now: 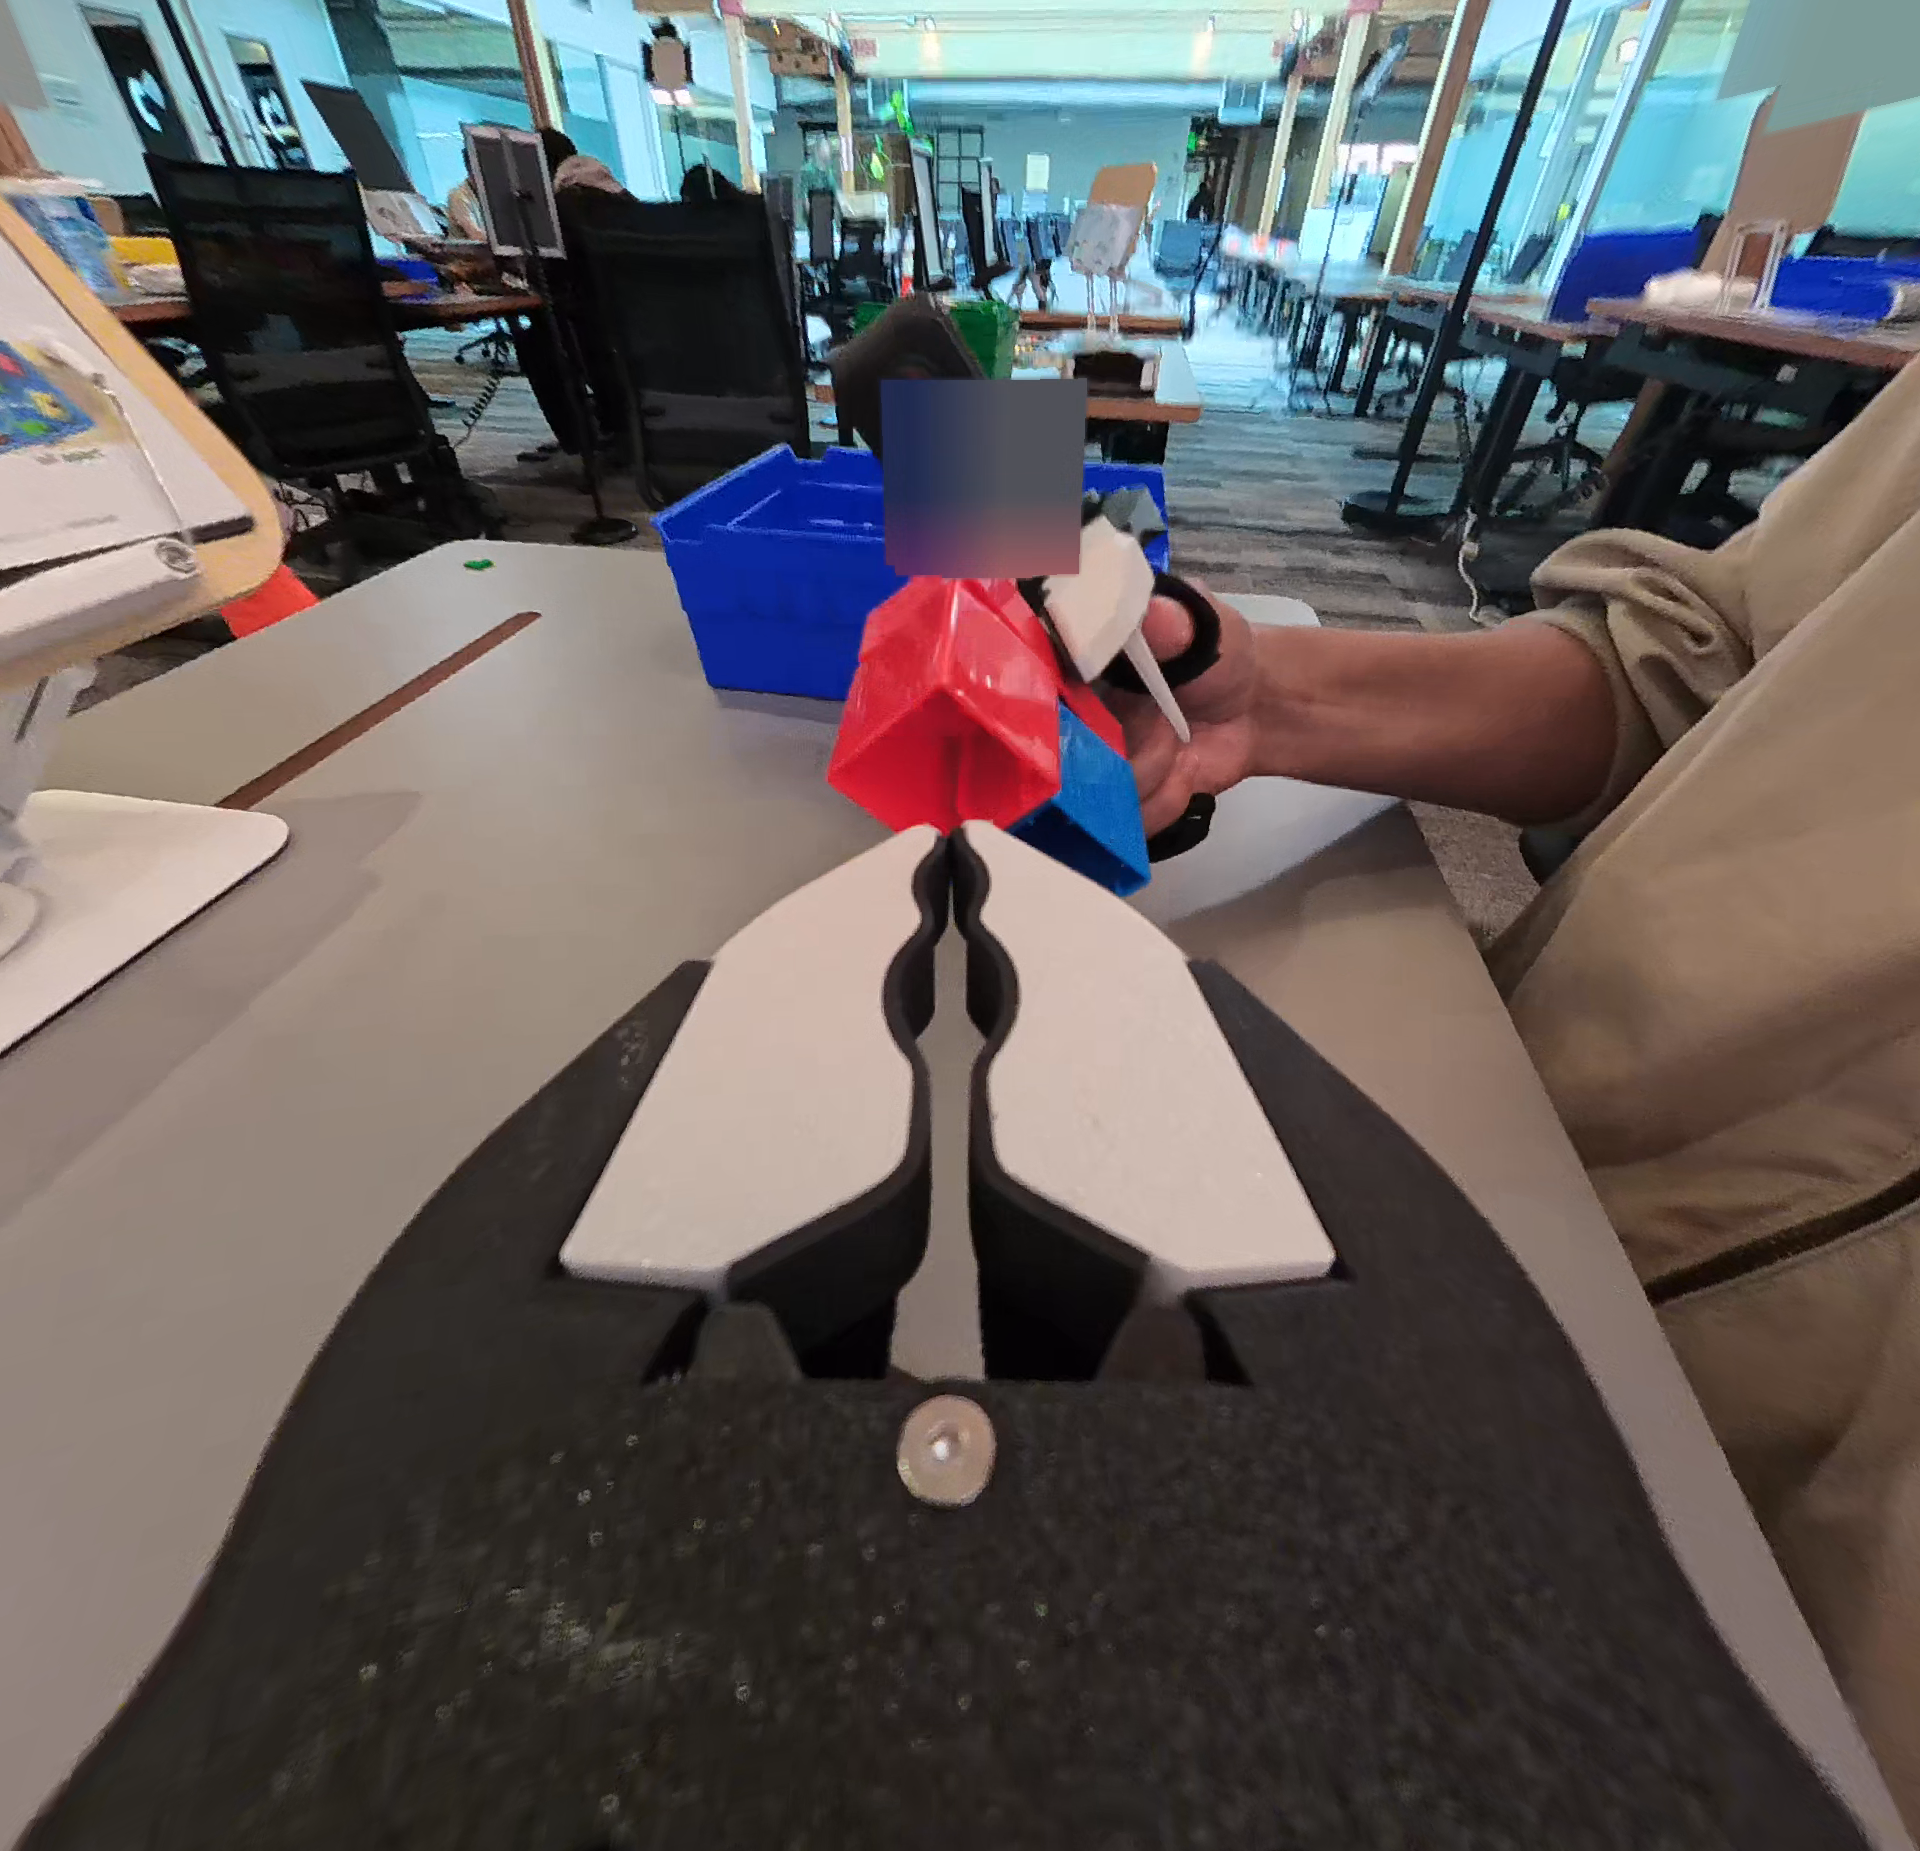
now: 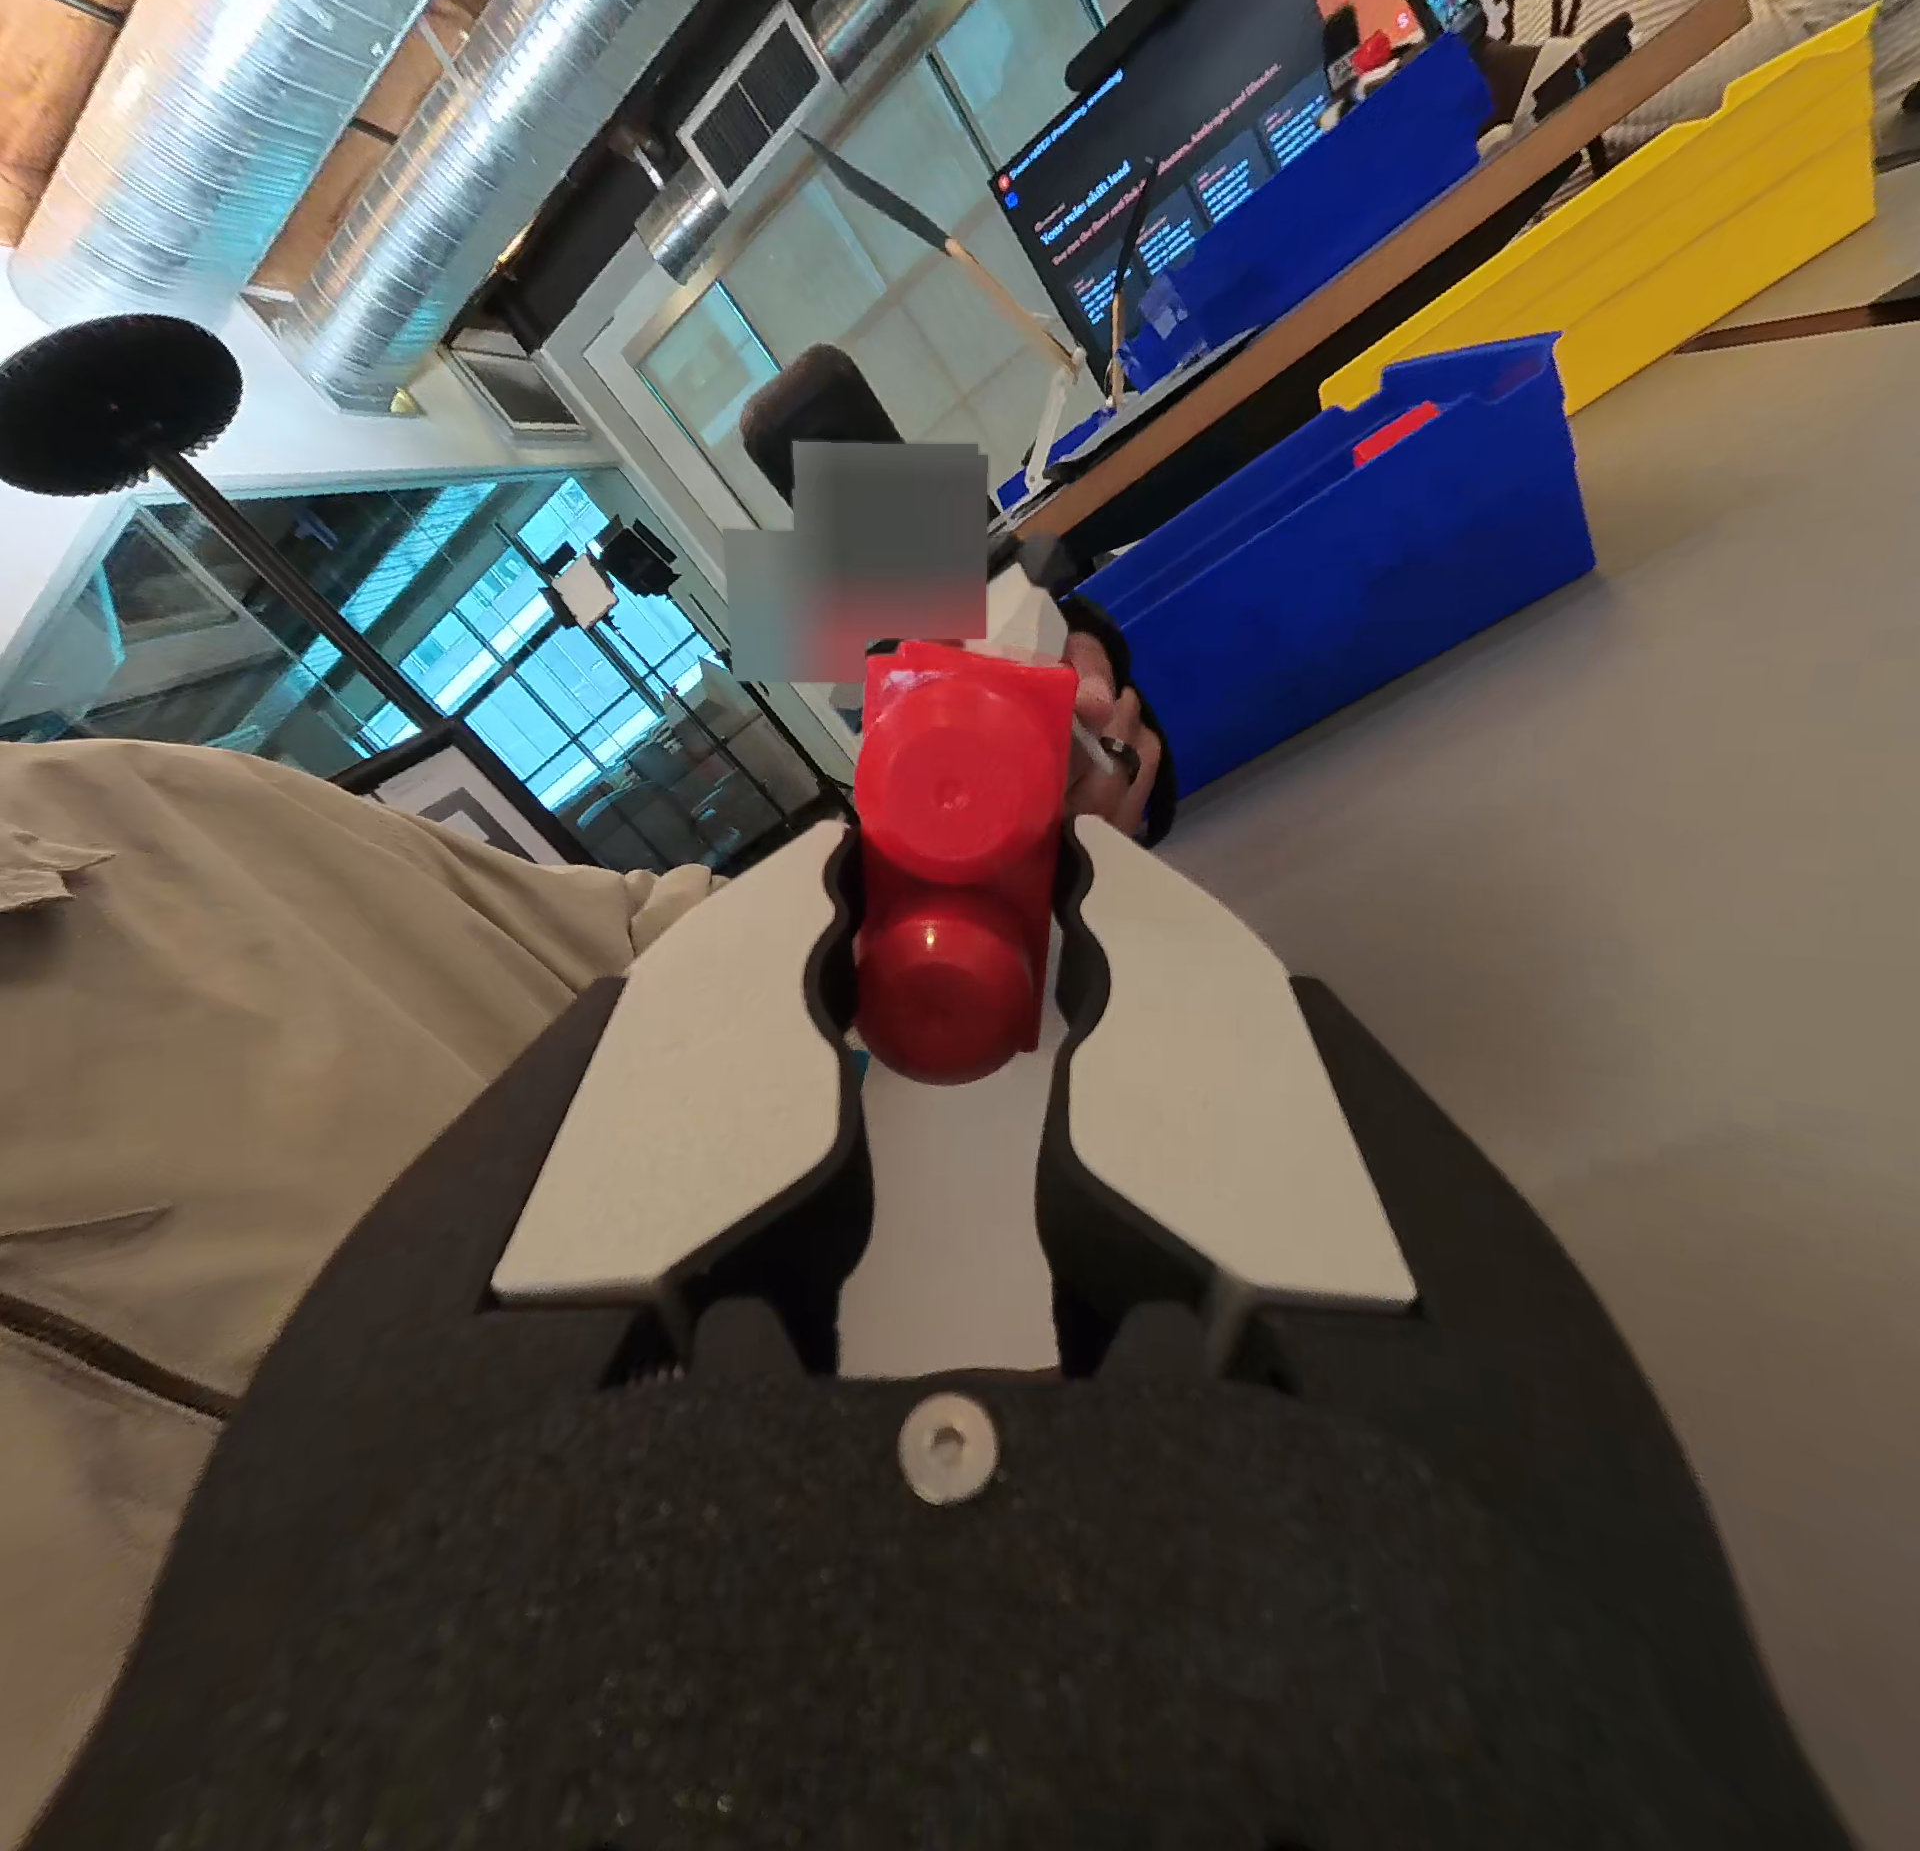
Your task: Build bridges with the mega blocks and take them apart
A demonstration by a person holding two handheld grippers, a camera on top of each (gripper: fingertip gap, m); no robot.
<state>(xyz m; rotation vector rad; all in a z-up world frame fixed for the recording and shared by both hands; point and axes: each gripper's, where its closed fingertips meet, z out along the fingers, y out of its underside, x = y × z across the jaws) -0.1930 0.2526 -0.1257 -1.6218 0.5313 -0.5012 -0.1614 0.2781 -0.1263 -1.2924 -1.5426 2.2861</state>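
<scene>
A cluster of joined mega blocks is held in the air above the grey table [image 1: 520, 866]. It has a red block [image 1: 945, 710] in front and a blue block [image 1: 1091, 804] behind and below it. My left gripper [image 1: 951, 845] is shut, its tips pinching the lower edge of the red block. My right gripper [image 2: 956, 866] is shut on a red two-stud block [image 2: 956, 866] whose studs face the camera. In the left wrist view the right gripper [image 1: 1101, 617] shows behind the cluster, held by a hand. Where the blocks join is hidden.
A blue bin [image 1: 769, 575] stands on the table behind the blocks; in the right wrist view the blue bin [image 2: 1351, 575] holds a red block [image 2: 1397, 430]. A yellow bin [image 2: 1662, 212] lies beyond it. A white stand base [image 1: 125, 866] sits at the left. The person's beige sleeve [image 1: 1714, 762] is at the right. The gap from one gripper's tips to the other's is roughly 5 cm.
</scene>
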